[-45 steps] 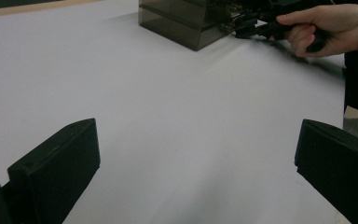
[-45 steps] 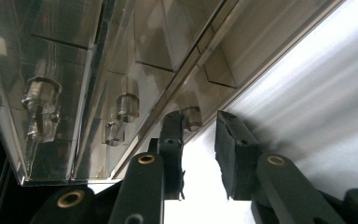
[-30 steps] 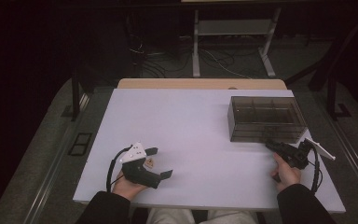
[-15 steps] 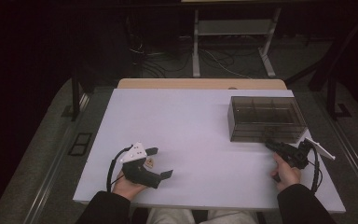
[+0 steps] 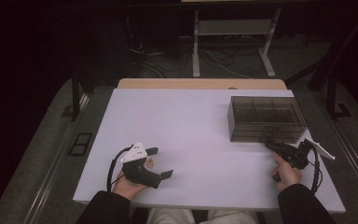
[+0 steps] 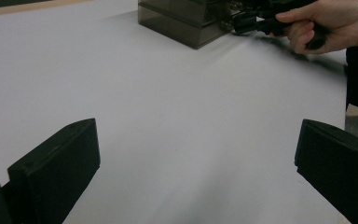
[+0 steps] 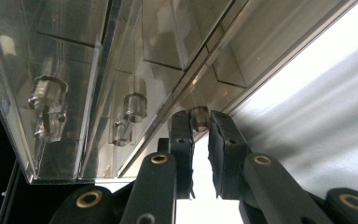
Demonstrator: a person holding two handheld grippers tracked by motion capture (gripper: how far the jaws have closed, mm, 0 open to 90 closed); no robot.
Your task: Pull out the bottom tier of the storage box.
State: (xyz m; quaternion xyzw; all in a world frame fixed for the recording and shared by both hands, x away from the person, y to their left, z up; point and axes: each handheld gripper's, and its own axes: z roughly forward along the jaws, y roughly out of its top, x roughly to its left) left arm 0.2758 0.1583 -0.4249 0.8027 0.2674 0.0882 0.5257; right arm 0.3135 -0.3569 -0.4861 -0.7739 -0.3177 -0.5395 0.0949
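Nothing has shifted since the earlier frames: both my hands rest where they were. At four o'clock on the table (image 5: 191, 121), my right gripper (image 7: 199, 122) pinches a small clear knob (image 7: 198, 116) on the smoky drawer box (image 5: 265, 119) at two o'clock; its contents are too murky to read. My left gripper (image 5: 161, 163) gapes wide at seven o'clock, holding nothing.

My right tool (image 7: 199, 140) tips sit either side of a clear knob (image 7: 199, 117) on the box (image 5: 266, 119); can't tell if pads touch. Box cut off by top edge in left gripper view, knob area blurred.
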